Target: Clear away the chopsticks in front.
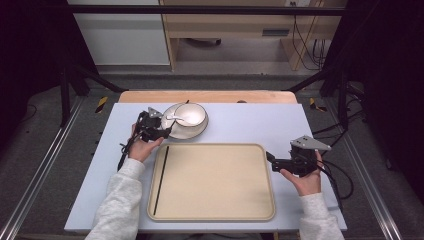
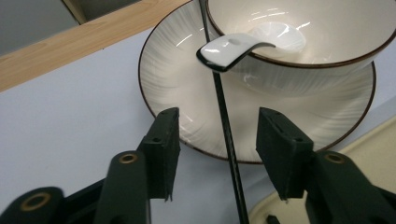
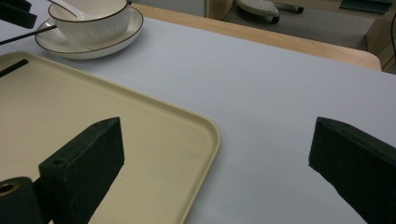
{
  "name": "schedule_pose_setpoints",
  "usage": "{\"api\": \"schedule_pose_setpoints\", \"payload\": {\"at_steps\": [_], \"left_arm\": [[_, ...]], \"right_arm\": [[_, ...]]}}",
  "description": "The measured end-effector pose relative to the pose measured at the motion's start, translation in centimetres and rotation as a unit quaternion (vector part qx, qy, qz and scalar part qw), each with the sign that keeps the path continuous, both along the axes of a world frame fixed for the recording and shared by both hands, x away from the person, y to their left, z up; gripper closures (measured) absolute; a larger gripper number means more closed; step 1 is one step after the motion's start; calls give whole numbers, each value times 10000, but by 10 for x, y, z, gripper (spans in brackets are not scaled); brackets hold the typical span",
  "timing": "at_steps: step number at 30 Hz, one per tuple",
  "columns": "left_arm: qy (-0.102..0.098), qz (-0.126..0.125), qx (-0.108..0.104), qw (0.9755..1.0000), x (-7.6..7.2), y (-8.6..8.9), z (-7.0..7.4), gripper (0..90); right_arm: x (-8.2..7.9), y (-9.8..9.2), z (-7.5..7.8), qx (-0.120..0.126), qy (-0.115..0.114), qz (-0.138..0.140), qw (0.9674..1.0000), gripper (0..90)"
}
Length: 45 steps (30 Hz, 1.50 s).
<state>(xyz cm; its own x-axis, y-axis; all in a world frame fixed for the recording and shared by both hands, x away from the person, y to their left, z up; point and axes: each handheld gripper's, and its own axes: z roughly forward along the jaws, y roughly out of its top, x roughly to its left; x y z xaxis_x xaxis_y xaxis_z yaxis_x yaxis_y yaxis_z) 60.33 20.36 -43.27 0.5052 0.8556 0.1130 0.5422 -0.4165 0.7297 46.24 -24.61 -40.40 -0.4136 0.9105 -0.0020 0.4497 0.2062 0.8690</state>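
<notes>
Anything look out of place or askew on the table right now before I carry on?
One oddity: a thin black chopstick leans across the plate rim beside the bowl, between the open left gripper jaws, while its mate lies flat on the tray. The spoon rests in the bowl. No spills or damage.

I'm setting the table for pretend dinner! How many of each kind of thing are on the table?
Bowl: 1
Plate: 1
Spoon: 1
Chopsticks: 2
Tray: 1
Total: 6
</notes>
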Motion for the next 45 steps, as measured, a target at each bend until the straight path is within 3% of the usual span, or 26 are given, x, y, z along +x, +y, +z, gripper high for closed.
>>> {"api": "schedule_pose_setpoints", "payload": {"at_steps": [3,7,11,23,33,38,45], "left_arm": [[37,-42,124,9999,6,-5,-2,555],[28,20,3,10000,14,-8,-5,609],[118,86,27,9999,18,-6,-13,660],[122,145,-57,9998,21,-8,-18,844],[146,265,-158,9994,17,-5,-12,860],[34,328,-70,9994,10,-4,-3,861],[-65,444,-105,9989,-1,2,6,861]], "right_arm": [[0,0,0,-16,-9,8,10000,39],[-1,0,0,0,-15,-1,10000,40],[-1,1,0,28,-9,13,10000,41],[0,2,-1,1,20,25,10000,42],[0,2,-2,-17,7,29,10000,43],[0,1,-1,-20,2,13,10000,43],[-2,0,1,11,-34,-6,10000,43]]}}
